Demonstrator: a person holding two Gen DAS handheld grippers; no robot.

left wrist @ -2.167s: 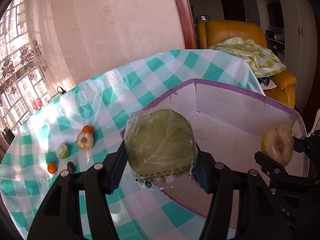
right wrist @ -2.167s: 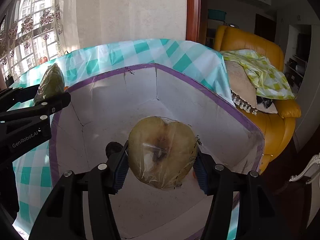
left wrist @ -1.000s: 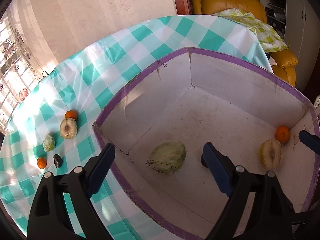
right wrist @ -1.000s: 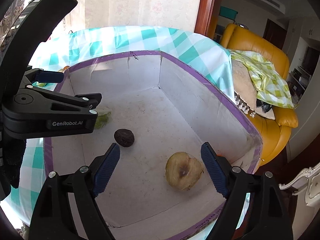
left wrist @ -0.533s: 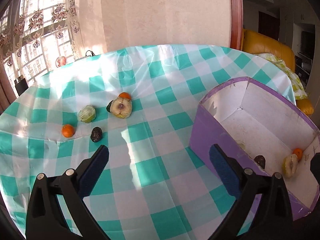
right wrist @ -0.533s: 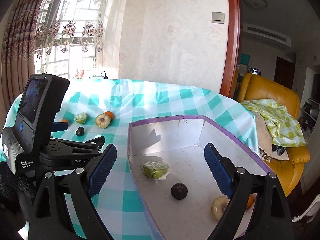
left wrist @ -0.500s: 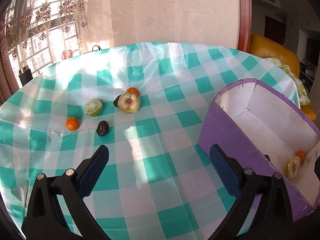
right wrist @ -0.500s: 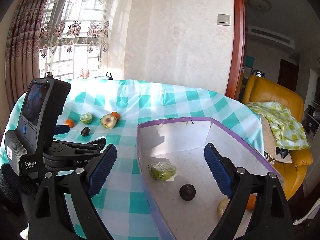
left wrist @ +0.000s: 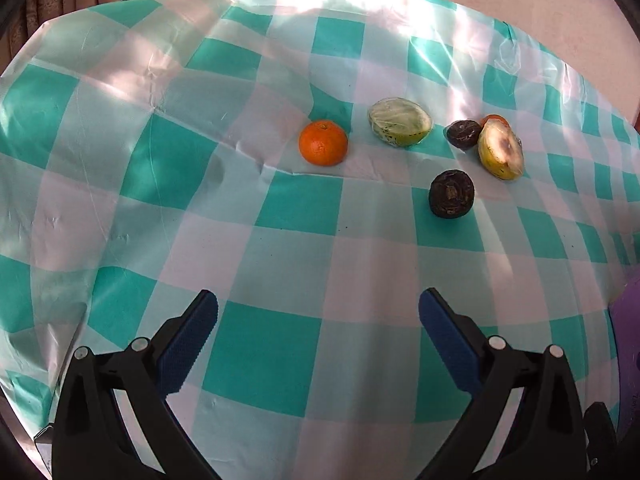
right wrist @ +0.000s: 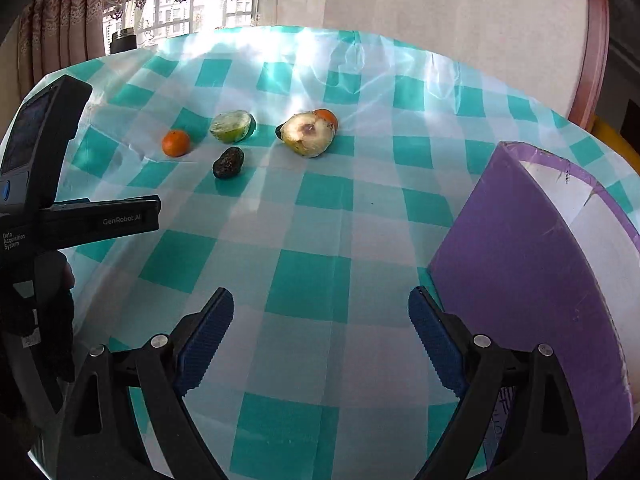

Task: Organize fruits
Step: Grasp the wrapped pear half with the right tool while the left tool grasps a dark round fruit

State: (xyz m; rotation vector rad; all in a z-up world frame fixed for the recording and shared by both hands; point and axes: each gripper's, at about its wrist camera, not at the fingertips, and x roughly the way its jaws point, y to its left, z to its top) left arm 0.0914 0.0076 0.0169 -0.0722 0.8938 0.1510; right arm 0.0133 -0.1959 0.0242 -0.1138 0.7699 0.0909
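Note:
Several fruits lie on the green-checked tablecloth (left wrist: 280, 208): an orange (left wrist: 323, 143), a wrapped green half (left wrist: 400, 121), a dark fruit (left wrist: 451, 193), a second dark one (left wrist: 462, 133) and a wrapped yellow pear half (left wrist: 500, 149) with a small orange (left wrist: 494, 120) behind it. My left gripper (left wrist: 318, 344) is open and empty, short of the fruits. My right gripper (right wrist: 320, 328) is also open and empty, further back, left of the purple box (right wrist: 532, 280). The right wrist view shows the same orange (right wrist: 175, 143), green half (right wrist: 232, 125), dark fruit (right wrist: 228, 163) and pear half (right wrist: 307, 135).
The purple box's corner (left wrist: 628, 320) shows at the right edge of the left wrist view. The left gripper's body (right wrist: 60, 216) and a gloved hand (right wrist: 44, 320) fill the left side of the right wrist view. A window and curtains lie beyond the table's far edge.
Both grippers have let their fruits fall into the box and swung left away from it. The loose fruits now lie much nearer ahead, and the box has slid to the right edge.

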